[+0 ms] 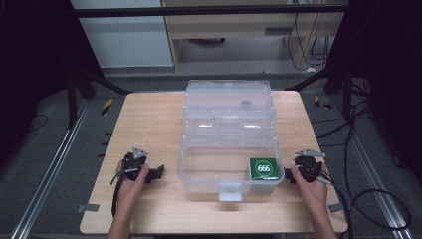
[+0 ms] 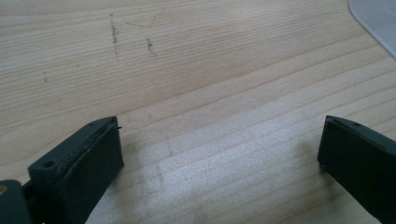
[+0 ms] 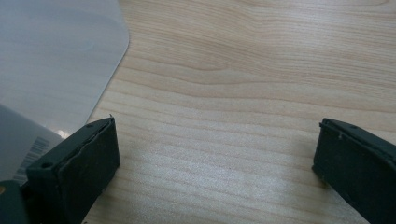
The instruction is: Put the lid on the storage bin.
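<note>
A clear plastic storage box (image 1: 199, 167) stands at the middle of the wooden table, its lid (image 1: 229, 97) folded back and open. Inside, in the front right corner, lies a green packet (image 1: 263, 169) marked 666. My left gripper (image 1: 158, 173) rests on the table left of the box, jaws pointing at it, open and holding nothing (image 2: 219, 135). Close against the box's right wall is my right gripper (image 1: 287, 175), also open and holding nothing (image 3: 215, 135). The box wall (image 3: 56, 60) shows just beyond its left jaw, with a barcode (image 3: 29, 158) seen through it.
The box corner (image 2: 376, 18) sits at the top right of the left gripper view. A white latch (image 1: 230, 191) juts from the box front. Bare wood (image 1: 144, 119) lies left of the box. Cables (image 1: 368, 209) trail on the floor at right.
</note>
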`<move>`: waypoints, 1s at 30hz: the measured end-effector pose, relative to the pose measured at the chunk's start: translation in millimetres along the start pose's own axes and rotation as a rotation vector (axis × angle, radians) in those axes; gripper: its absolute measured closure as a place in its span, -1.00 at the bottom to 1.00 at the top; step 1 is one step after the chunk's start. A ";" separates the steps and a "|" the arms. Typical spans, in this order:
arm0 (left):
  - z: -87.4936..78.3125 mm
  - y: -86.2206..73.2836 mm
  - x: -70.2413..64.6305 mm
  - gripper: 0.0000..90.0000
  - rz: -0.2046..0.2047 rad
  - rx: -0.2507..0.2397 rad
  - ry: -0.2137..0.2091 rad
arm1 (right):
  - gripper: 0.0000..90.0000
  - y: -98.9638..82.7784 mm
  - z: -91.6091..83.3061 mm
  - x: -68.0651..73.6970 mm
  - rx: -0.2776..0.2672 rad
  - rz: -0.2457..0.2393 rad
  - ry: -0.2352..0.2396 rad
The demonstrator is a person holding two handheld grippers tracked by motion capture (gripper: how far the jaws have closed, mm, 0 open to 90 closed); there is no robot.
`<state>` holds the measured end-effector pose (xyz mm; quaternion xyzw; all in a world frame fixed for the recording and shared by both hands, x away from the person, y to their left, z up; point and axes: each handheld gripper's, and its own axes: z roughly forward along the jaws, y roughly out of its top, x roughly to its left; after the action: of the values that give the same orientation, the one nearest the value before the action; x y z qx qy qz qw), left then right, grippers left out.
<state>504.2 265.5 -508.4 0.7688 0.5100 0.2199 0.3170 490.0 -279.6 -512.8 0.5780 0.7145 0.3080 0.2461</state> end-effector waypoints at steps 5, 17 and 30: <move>-6.6 -1.3 -3.3 -0.94 -0.018 -0.067 -0.039 | -0.95 -0.7 -0.9 -0.9 -0.003 -0.014 0.014; -59.6 24.3 -18.1 -0.94 0.173 -0.128 -0.196 | -0.81 36.6 -43.3 3.0 0.007 -0.237 -0.059; -112.9 73.0 -44.0 -0.90 0.346 -0.054 -0.378 | -0.75 121.6 -90.7 24.7 0.194 -0.619 0.020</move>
<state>459.7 234.2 -377.8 0.8633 0.2964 0.1369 0.3849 502.6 -252.3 -362.1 0.3511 0.8846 0.1547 0.2650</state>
